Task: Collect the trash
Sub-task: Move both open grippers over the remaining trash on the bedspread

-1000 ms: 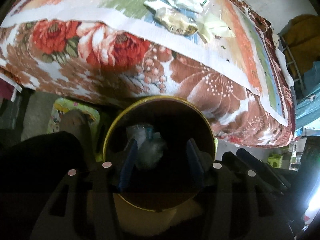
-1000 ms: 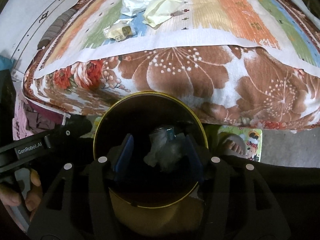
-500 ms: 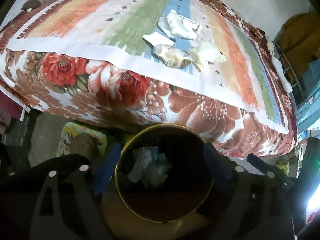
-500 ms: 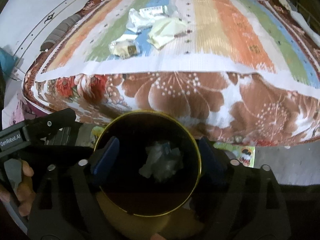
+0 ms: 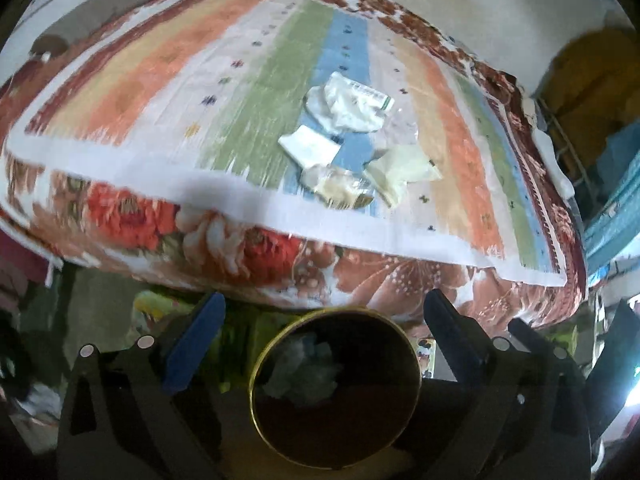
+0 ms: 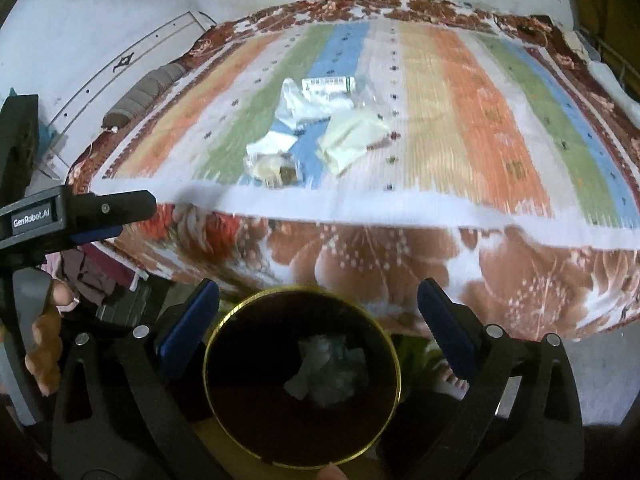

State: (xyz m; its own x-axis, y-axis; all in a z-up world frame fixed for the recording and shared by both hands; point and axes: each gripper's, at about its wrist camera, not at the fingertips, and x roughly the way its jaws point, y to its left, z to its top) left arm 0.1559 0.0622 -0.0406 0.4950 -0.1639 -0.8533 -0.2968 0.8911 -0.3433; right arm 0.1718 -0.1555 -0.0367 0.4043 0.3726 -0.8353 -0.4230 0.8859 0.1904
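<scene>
Both the left gripper (image 5: 320, 316) and right gripper (image 6: 318, 300) gape wide and empty above the bin (image 6: 302, 380), so grabbing the flimsy wrappers (image 6: 316, 128) on the far bedspread (image 6: 460, 120) could snag cloth.

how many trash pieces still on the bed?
4, clustered on the bed's blue stripe: printed white wrapper farthest back, white paper piece left, clear wrapper with brown contents nearest the edge, pale yellow wrapper right. Blur may hide more.

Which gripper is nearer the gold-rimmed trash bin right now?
Right. The right gripper hovers directly over the gold-rimmed trash bin, jaws open. The left gripper sits higher and off to its left, by the bed edge, also open.
</scene>
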